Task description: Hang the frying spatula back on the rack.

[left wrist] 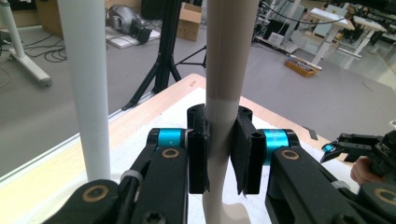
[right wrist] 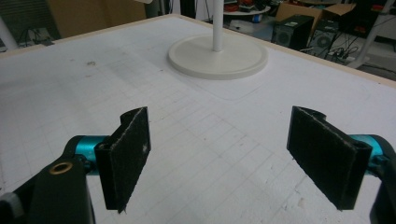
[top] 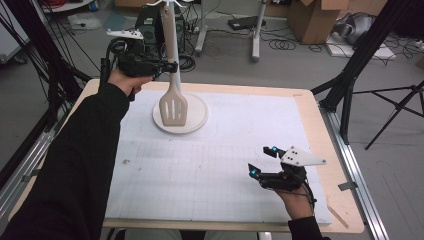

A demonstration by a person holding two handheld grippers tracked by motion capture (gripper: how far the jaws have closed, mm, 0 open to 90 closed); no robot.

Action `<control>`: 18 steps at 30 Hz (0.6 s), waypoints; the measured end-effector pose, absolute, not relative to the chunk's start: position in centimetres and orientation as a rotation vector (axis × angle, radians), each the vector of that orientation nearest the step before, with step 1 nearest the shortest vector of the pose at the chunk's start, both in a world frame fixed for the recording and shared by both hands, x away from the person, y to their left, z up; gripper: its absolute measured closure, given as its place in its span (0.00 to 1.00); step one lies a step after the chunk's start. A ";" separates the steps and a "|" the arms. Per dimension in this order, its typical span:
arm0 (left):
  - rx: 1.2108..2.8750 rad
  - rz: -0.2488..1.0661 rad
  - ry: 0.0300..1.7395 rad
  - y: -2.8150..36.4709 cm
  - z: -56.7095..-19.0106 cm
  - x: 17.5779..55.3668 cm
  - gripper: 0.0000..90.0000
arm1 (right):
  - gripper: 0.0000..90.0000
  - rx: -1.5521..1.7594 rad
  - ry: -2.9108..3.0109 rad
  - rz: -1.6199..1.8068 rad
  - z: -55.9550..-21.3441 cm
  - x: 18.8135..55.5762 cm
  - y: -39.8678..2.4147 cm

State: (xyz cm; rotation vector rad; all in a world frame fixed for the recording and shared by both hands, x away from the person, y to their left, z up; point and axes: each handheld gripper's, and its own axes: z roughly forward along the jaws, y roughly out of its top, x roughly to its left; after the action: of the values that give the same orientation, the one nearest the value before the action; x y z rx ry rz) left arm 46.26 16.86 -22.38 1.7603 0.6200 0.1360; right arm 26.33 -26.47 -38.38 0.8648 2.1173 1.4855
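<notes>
The left gripper [left wrist: 223, 154] is clamped on the handle of a cream slotted plastic spatula [top: 173, 106], whose blade hangs below it over the round white stand base [top: 195, 125]. Well apart, the right gripper [right wrist: 219, 158] hovers with jaws spread wide.

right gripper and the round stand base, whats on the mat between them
Nothing: in the right gripper view, bare white gridded mat runs from the open right gripper to the round stand base.

a grey floor [top: 310, 65] is spreading around the wooden table [top: 330, 150], with cardboard boxes [top: 312, 17], loose cables [top: 282, 44] and black tripod legs [top: 395, 112] standing about under even light.
</notes>
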 end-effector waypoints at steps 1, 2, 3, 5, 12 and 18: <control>1.754 0.138 0.621 16.9 -22.5 46.1 0.85 | 0.23 0.865 2.117 1.489 -38.4 26.3 -26.5; 1.740 0.135 0.622 16.9 -22.5 46.0 0.80 | 0.23 0.866 2.120 1.490 -38.4 26.3 -26.5; 1.722 0.141 0.622 17.0 -22.6 45.8 0.72 | 0.23 0.865 2.119 1.490 -38.4 26.3 -26.5; 1.701 0.165 0.633 17.3 -22.8 45.3 0.56 | 0.23 0.866 2.120 1.486 -38.4 26.3 -26.6; 1.644 0.314 0.659 19.1 -23.2 41.9 0.39 | 0.23 0.875 2.114 1.490 -38.4 26.1 -26.9; 1.592 0.406 0.682 20.9 -24.5 37.9 0.21 | 0.23 0.881 2.100 1.498 -38.3 25.8 -27.2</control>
State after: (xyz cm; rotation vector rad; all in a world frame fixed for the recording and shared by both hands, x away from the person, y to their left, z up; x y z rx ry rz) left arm 37.95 20.88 -24.46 1.5921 0.6818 0.4060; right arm 25.79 -27.17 -38.31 0.8806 2.1004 1.4982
